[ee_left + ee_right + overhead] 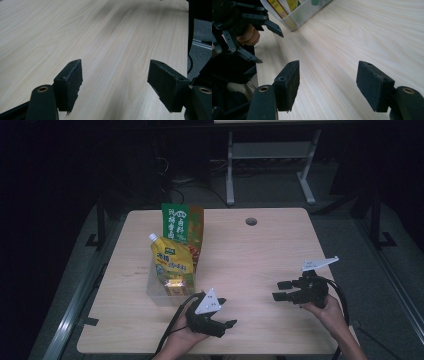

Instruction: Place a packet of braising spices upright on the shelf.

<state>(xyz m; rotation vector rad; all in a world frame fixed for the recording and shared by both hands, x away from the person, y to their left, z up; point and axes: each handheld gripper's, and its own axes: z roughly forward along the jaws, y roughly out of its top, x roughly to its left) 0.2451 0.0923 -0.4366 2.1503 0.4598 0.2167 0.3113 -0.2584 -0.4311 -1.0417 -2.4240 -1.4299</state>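
Note:
A clear plastic bin [156, 291] on the left half of the wooden table [240, 255] holds a yellow spouted pouch [172, 262] and a green and orange packet [181, 224] standing behind it. My left gripper [225, 326] rests near the table's front edge, just right of the bin, jaws open and empty; its own view shows both pads [71, 82] over bare wood. My right gripper [281, 290] sits low at the right front, pointing left, open with nothing between its pads [374, 83]. The bin's corner [298, 17] and the left gripper [242, 30] appear in the right gripper view.
A round cable hole [251, 221] sits near the table's far edge. The floor around is dark, with a white desk frame [270, 165] beyond the table. Cables trail from both grippers toward the front edge.

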